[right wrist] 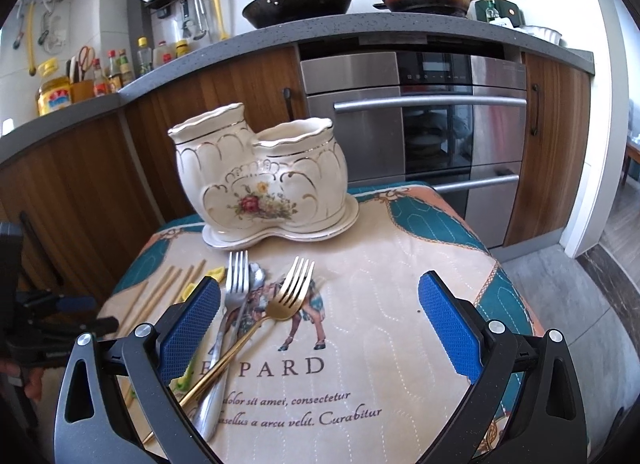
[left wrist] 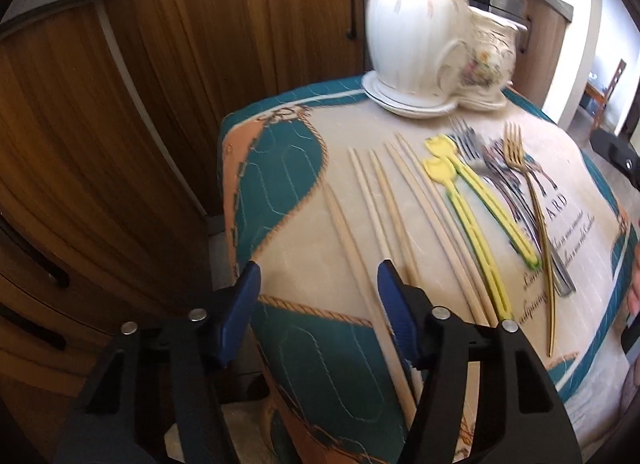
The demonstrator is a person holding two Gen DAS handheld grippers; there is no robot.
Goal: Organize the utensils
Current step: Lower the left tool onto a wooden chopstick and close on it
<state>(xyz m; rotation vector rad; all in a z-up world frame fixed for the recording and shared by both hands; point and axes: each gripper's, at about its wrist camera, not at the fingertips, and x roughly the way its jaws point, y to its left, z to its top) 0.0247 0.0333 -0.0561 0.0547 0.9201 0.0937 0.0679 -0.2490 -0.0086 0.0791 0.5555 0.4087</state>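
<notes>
A white ceramic double-pot holder (right wrist: 260,179) stands on its saucer at the far side of the small cloth-covered table (right wrist: 400,272); it also shows in the left wrist view (left wrist: 416,35). Several wooden chopsticks (left wrist: 384,207), two yellow silicone utensils (left wrist: 472,203), silver forks (left wrist: 500,179) and a gold fork (left wrist: 528,191) lie in a row on the cloth. My left gripper (left wrist: 318,276) is open, low over the near ends of the chopsticks. My right gripper (right wrist: 320,296) is open and empty above the gold fork (right wrist: 292,292) and a silver fork (right wrist: 236,284).
Wooden cabinets (left wrist: 120,123) stand close on the left and behind the table. A steel oven (right wrist: 432,135) is behind the holder. Pans sit on the grey counter (right wrist: 320,27). The table's right edge drops to a grey floor (right wrist: 568,296).
</notes>
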